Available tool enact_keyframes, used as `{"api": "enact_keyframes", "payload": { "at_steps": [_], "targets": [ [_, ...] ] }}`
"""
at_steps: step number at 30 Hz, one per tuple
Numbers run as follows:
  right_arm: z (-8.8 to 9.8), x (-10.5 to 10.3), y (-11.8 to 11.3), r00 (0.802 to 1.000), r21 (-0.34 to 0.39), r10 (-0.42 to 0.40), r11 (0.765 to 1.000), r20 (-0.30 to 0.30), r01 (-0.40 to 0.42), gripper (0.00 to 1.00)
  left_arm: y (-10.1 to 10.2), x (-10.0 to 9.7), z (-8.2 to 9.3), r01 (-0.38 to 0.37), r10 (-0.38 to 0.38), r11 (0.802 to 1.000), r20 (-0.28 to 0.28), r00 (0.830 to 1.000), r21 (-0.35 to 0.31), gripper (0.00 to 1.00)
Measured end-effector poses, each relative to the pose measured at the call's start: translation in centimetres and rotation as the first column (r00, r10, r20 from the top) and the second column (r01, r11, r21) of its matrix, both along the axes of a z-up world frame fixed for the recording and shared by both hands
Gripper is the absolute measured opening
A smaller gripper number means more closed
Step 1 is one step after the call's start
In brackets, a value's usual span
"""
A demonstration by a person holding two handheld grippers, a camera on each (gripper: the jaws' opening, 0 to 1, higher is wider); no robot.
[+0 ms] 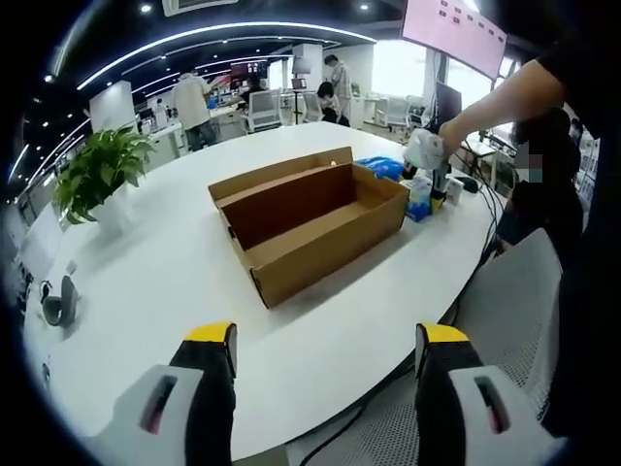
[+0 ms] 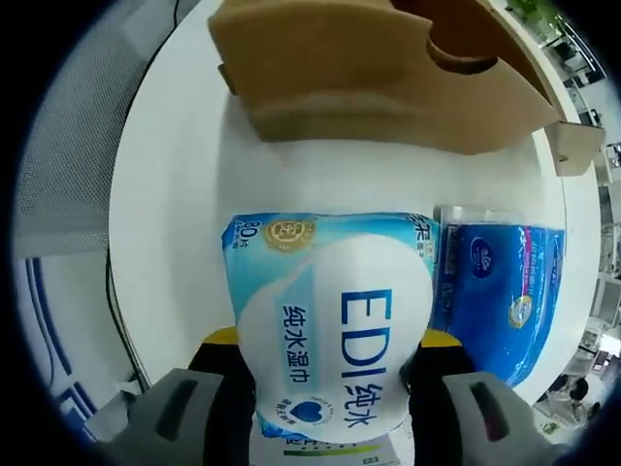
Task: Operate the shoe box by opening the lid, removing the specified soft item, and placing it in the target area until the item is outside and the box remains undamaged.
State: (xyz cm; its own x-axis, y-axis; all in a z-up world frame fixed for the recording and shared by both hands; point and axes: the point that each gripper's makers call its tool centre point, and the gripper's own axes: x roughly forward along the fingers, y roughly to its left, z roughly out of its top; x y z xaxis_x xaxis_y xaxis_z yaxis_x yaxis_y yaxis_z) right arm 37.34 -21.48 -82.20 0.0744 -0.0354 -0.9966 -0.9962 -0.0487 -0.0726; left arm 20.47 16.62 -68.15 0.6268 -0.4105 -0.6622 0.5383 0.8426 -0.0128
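1. The pack of wet wipes point(image 2: 335, 330) is pale blue and white, soft and bulging, with "EDI" printed in large blue letters beside Chinese characters; a gold round badge sits near its far end.
2. The right gripper point(image 2: 330, 374) is closed on the pack of wet wipes, its jaws pressing both sides just over the white table point(image 2: 175, 194).
3. A darker blue pack point(image 2: 500, 291) lies just beside it; its print is too small to read.
4. The shoe box point(image 1: 306, 218) is plain brown cardboard, lid folded back, and the part of the inside that shows is bare.
5. The pack is outside the box, near its end wall point(image 2: 388, 87).
6. The left gripper point(image 1: 330, 354) is open and holds nothing.
7. A potted plant point(image 1: 97, 170) stands well apart from the box.
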Motion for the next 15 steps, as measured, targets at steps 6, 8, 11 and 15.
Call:
{"api": "enact_keyframes", "payload": {
  "at_steps": [6, 8, 11, 15],
  "targets": [
    [-0.09, 0.16, -0.11, 1.000, -0.002, -0.001, 1.000, 0.000, 0.001, 0.62, 0.23, -0.56, 0.23, -0.004, 0.004, 1.000, 0.011, 1.000, 0.011, 0.75],
    [0.06, 0.06, -0.08, 1.000, -0.007, 0.001, 1.000, 0.001, -0.001, 0.63, 0.31, -0.65, 0.10, 0.006, -0.006, 1.000, 0.009, 1.000, 0.030, 0.75],
    [0.11, 0.08, -0.09, 1.000, -0.017, -0.002, 1.000, 0.008, 0.002, 0.63, 0.30, -0.45, 0.38, 0.007, -0.008, 0.999, 0.023, 1.000, 0.031, 0.75],
    [0.21, 0.21, -0.25, 1.000, -0.041, 0.000, 0.999, 0.023, 0.001, 0.64, -0.17, -0.42, 0.94, 0.015, -0.015, 1.000, 0.035, 0.999, 0.006, 0.71]
  ]
}}
